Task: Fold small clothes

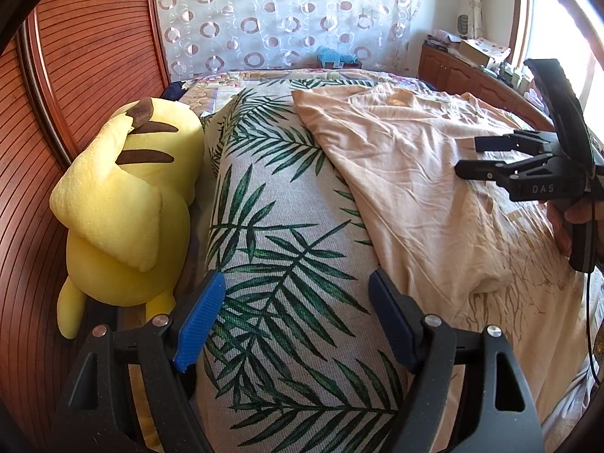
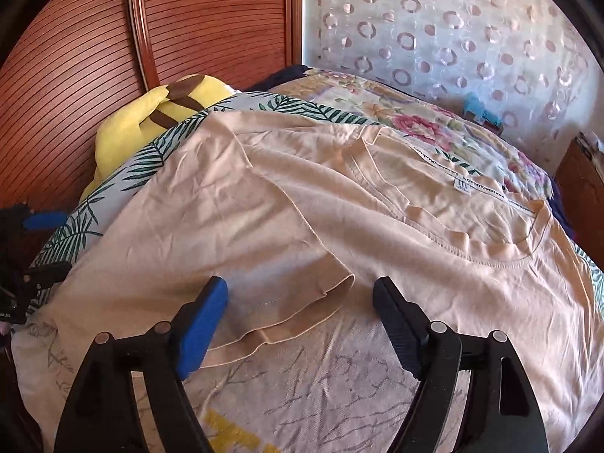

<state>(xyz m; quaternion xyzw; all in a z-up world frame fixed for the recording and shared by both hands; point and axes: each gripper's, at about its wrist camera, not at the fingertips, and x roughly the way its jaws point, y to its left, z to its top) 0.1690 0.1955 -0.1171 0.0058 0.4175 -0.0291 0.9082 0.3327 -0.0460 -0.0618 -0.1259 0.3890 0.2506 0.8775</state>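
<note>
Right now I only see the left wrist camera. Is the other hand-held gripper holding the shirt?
Observer: No. The right hand-held gripper is open over a sleeve that lies folded onto the shirt. Its fingers aren't pinching anything.
Operator: Where's the neck hole?
Observer: Past the sleeve, off to the right. The collar lies flat, with a small white label showing inside it.
</note>
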